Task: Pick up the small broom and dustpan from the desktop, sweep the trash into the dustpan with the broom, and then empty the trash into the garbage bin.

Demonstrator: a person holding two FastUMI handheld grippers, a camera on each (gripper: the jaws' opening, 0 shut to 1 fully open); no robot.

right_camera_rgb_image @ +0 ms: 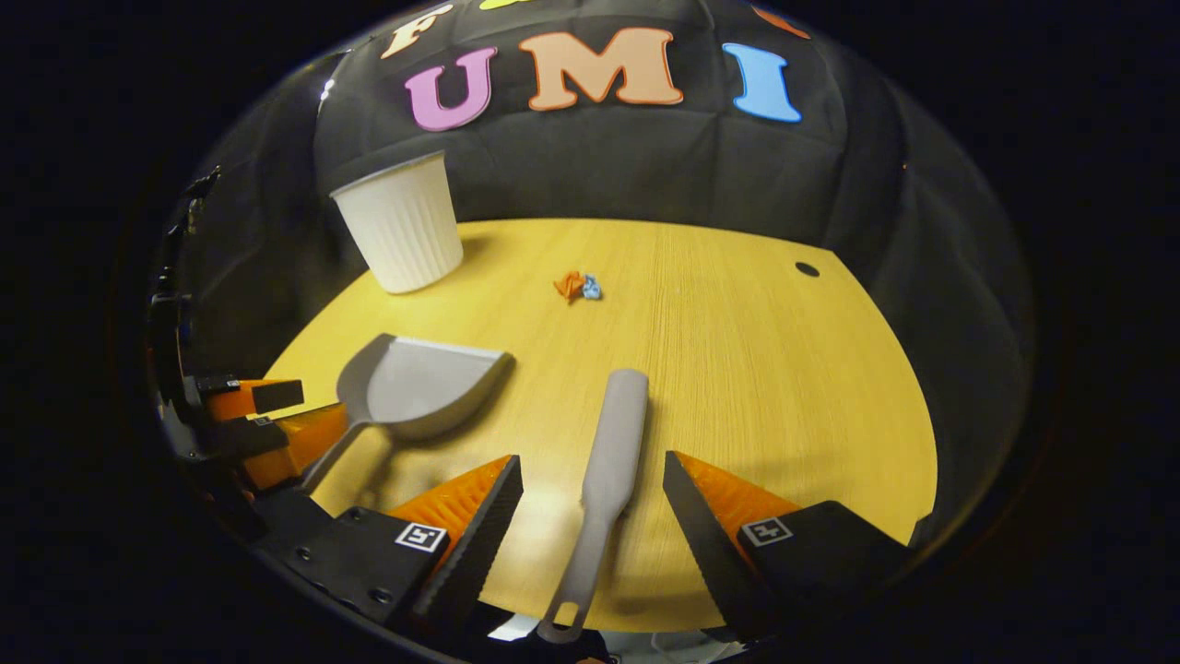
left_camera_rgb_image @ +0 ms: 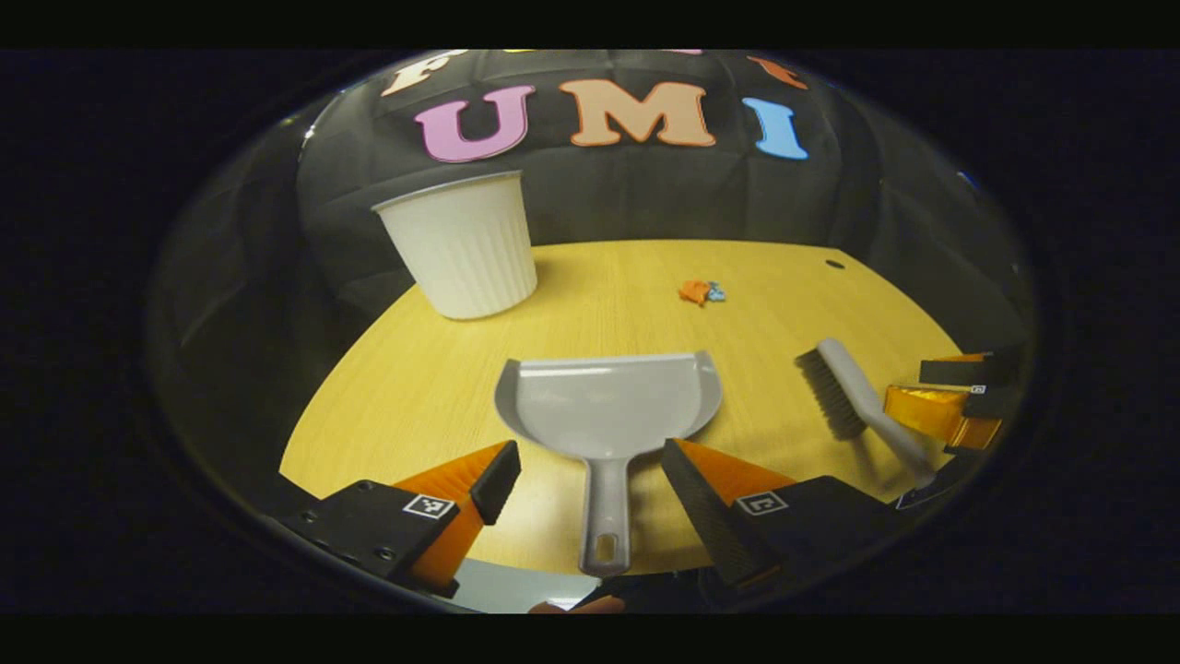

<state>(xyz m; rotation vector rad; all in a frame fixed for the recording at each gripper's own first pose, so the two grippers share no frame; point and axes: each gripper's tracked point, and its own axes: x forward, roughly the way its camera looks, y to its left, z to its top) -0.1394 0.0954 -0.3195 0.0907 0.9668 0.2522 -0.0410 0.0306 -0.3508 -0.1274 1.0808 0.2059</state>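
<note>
Between the wide-open left gripper (left_camera_rgb_image: 590,484) fingers lies the dustpan (left_camera_rgb_image: 608,406) handle, untouched. Likewise the broom (right_camera_rgb_image: 604,480) lies between the open right gripper (right_camera_rgb_image: 592,493) fingers. Trash (right_camera_rgb_image: 576,286) sits mid-table (right_camera_rgb_image: 784,369), bin (right_camera_rgb_image: 399,223) far left.

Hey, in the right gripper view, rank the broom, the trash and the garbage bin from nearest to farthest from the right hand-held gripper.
1. Broom: handle between the open fingers of the right hand-held gripper.
2. Trash: mid-table, straight ahead.
3. Garbage bin: far left edge.
</note>
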